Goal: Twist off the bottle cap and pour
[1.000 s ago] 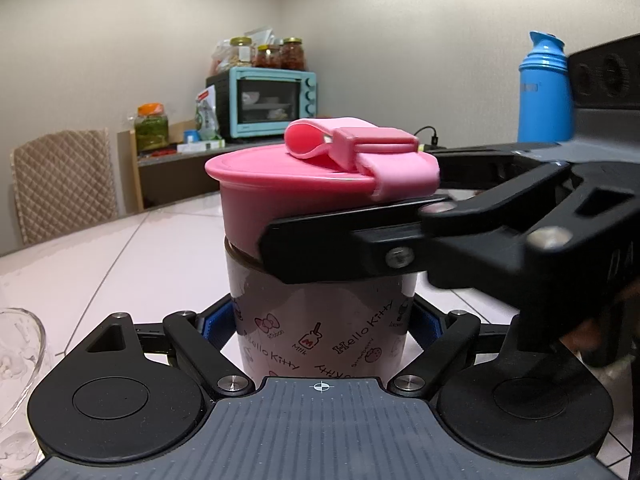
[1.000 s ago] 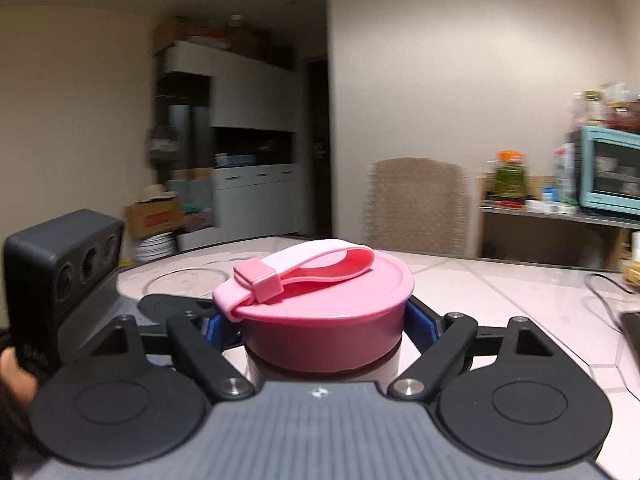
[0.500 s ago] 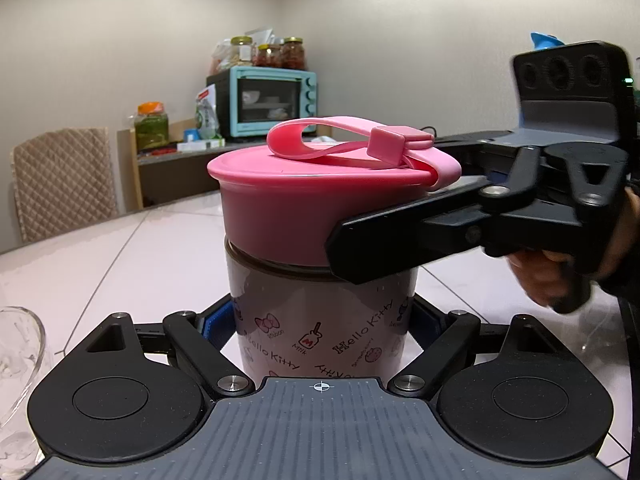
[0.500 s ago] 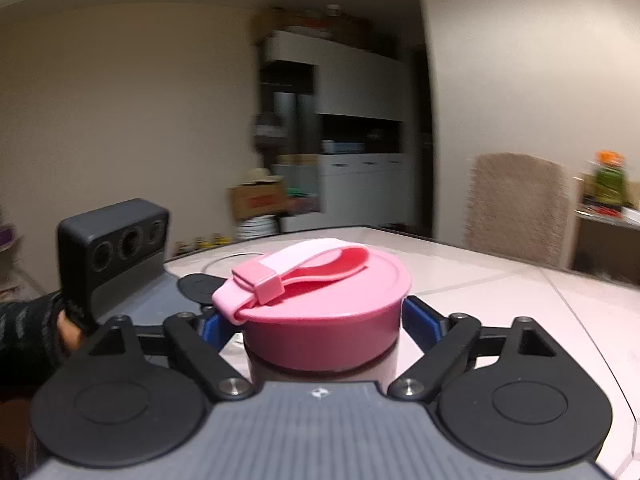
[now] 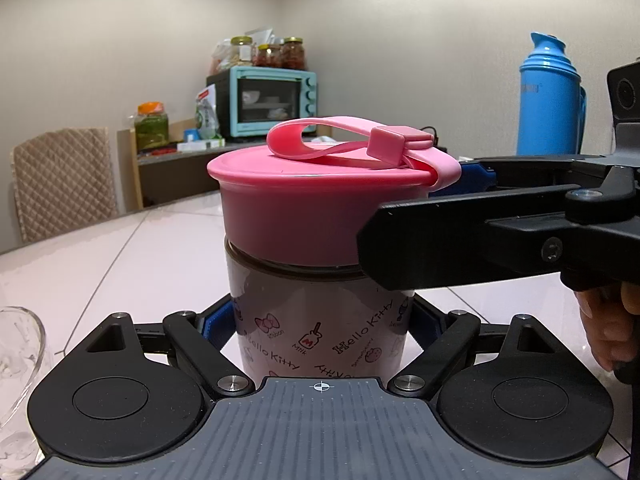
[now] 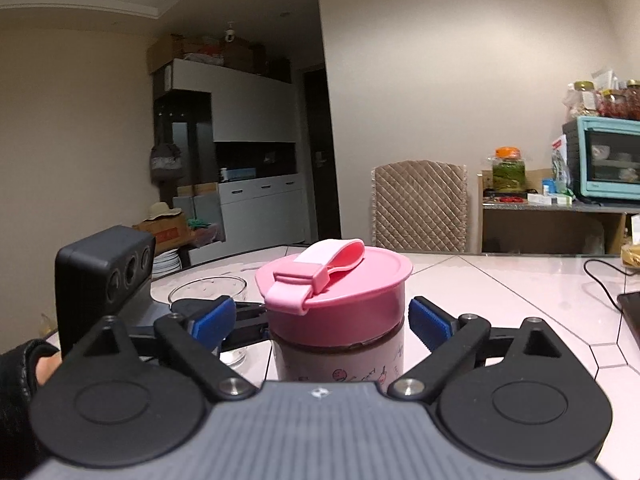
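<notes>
A pale Hello Kitty bottle [image 5: 316, 332] with a wide pink cap [image 5: 304, 216] and a pink strap [image 5: 348, 146] stands upright on the white table. My left gripper [image 5: 320, 320] is shut on the bottle's body, blue pads against both sides. In the right wrist view the cap [image 6: 340, 292] sits between my right gripper's [image 6: 320, 316] open jaws. Its blue pads [image 6: 430, 322] stand apart from the cap on both sides. The right gripper's arm [image 5: 500, 240] reaches in from the right at cap height.
A clear glass bowl [image 6: 208, 292] stands just behind the bottle to the left; it also shows in the left wrist view [image 5: 18, 364]. A blue thermos [image 5: 550, 96] stands at the back right. A chair [image 5: 64, 184], a teal oven [image 5: 276, 100] and a cable [image 6: 600, 280] lie beyond.
My right gripper swung round the bottle, turning the cap and its strap with it, then opened off the cap and drew back to the right. The left gripper kept hold of the bottle.
</notes>
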Motion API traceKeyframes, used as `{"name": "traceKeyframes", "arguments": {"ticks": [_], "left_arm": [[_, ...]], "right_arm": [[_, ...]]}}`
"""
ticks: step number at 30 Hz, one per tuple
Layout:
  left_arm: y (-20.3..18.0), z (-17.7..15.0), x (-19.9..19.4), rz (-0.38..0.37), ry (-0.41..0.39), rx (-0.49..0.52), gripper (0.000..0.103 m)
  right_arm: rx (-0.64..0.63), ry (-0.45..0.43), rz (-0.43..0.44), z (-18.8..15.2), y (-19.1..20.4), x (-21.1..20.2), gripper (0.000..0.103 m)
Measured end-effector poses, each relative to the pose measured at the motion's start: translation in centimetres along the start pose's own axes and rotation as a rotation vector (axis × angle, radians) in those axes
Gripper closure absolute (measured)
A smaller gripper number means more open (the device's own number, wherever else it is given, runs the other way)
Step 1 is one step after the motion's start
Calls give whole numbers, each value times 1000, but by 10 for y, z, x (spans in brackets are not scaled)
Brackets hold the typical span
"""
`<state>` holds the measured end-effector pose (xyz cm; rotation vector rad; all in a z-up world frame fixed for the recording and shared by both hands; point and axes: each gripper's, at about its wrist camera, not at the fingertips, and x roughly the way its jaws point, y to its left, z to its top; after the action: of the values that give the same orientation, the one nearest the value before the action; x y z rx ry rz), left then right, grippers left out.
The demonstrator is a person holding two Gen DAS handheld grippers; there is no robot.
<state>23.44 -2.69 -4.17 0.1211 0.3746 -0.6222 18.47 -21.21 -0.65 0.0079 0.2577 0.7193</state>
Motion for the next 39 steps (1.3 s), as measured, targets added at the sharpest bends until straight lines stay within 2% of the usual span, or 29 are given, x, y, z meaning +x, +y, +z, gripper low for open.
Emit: {"name": "traceKeyframes", "arguments": {"ticks": [10, 20, 23, 28, 32, 39], "left_arm": [[0, 0, 0, 0, 0, 0, 13], [1, -1, 1, 0, 0, 0, 13], [1, -1, 1, 0, 0, 0, 13], [1, 0, 1, -1, 0, 0, 13], [0, 0, 1, 0, 0, 0, 13], [1, -1, 1, -1, 0, -1, 13]], "right_arm": [[-60, 8, -108, -3, 18, 15, 8], [-27, -14, -140, 0, 23, 26, 9], [-22, -15, -143, 0, 23, 28, 17], [-30, -13, -125, 0, 20, 27, 17], [-84, 3, -18, 2, 5, 25, 17], [-152, 48, 320, 13, -49, 30, 18]]}}
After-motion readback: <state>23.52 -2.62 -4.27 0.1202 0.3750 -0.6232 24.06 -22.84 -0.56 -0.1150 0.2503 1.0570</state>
